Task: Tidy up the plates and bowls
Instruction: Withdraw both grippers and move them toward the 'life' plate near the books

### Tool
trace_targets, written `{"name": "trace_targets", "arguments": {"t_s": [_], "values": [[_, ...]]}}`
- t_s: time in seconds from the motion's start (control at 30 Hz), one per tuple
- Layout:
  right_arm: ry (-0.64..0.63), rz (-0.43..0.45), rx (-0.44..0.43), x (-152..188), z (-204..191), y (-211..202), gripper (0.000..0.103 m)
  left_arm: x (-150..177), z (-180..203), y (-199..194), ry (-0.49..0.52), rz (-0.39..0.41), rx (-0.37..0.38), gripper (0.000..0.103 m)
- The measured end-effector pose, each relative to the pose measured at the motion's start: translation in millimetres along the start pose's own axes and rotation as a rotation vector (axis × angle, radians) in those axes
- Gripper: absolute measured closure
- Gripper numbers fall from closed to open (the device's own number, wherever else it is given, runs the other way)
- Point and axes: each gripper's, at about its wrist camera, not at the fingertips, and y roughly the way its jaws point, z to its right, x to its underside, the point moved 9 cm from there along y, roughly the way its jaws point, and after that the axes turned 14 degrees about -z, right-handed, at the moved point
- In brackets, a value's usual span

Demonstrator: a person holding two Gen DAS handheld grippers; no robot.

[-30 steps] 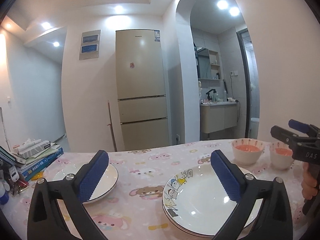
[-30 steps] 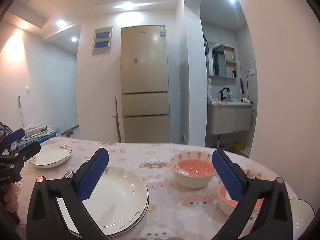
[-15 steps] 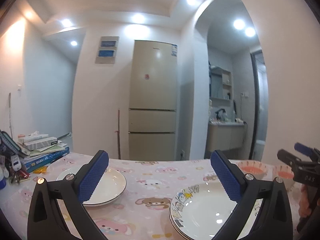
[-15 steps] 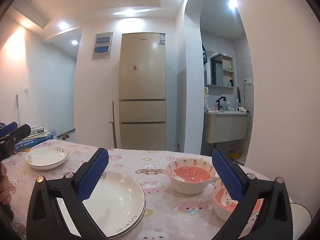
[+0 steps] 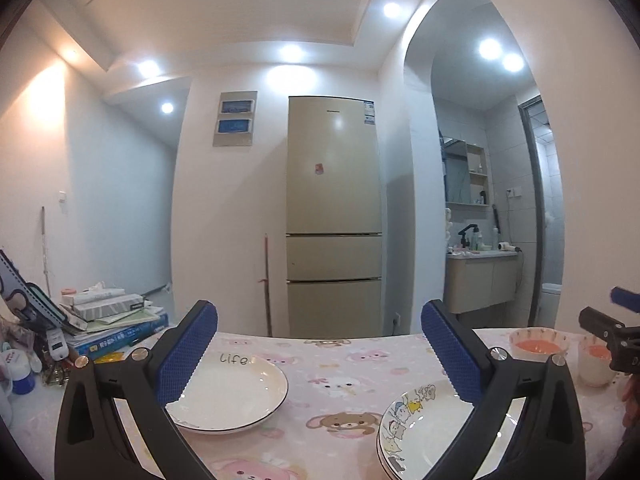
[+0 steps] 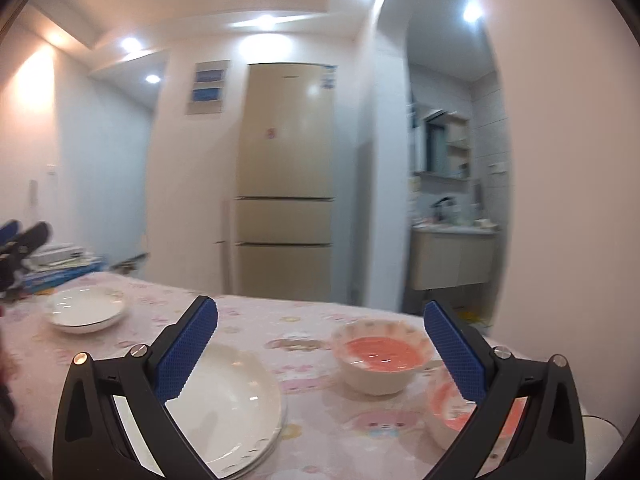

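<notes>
I'm holding the left hand-held gripper (image 5: 319, 346) spread and empty above the tabletop (image 5: 336, 364), the "Life" plate (image 5: 234, 394) at lower left of its frame, the plate stack (image 5: 424, 428) at lower right. I'm keeping the right hand-held gripper (image 6: 320, 350) spread too, with two bowls (image 6: 380, 358) at lower right. I'm judging nothing stacked yet; next I'm nipping the plate's rim.
</notes>
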Motion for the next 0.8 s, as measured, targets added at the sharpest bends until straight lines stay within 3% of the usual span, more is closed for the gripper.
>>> {"name": "trace_targets", "arguments": {"t_s": [0.13, 0.2, 0.33, 0.7, 0.8], "values": [[0.037, -0.028, 0.000, -6.9, 6.9, -4.9, 0.000, -4.9, -2.5, -5.1, 0.005, -0.009, 0.052, 0.000], [0.015, -0.042, 0.043, -15.2, 7.9, -9.7, 0.000, -10.3, -5.0, -10.1, 0.015, -0.014, 0.081, 0.000], [0.038, -0.034, -0.008, -32.7, 1.3, -24.0, 0.000, -23.5, -13.2, -18.7, 0.056, -0.051, 0.047, 0.000], [-0.028, 0.004, -0.050, -53.2, -49.5, -43.1, 0.009, -37.5, -50.1, -44.6, -0.033, -0.092, 0.066, 0.000], [-0.042, -0.021, -0.087, -54.9, -67.7, -38.3, 0.018, -36.6, -65.4, -41.6, -0.042, -0.113, 0.051, 0.000]]}}
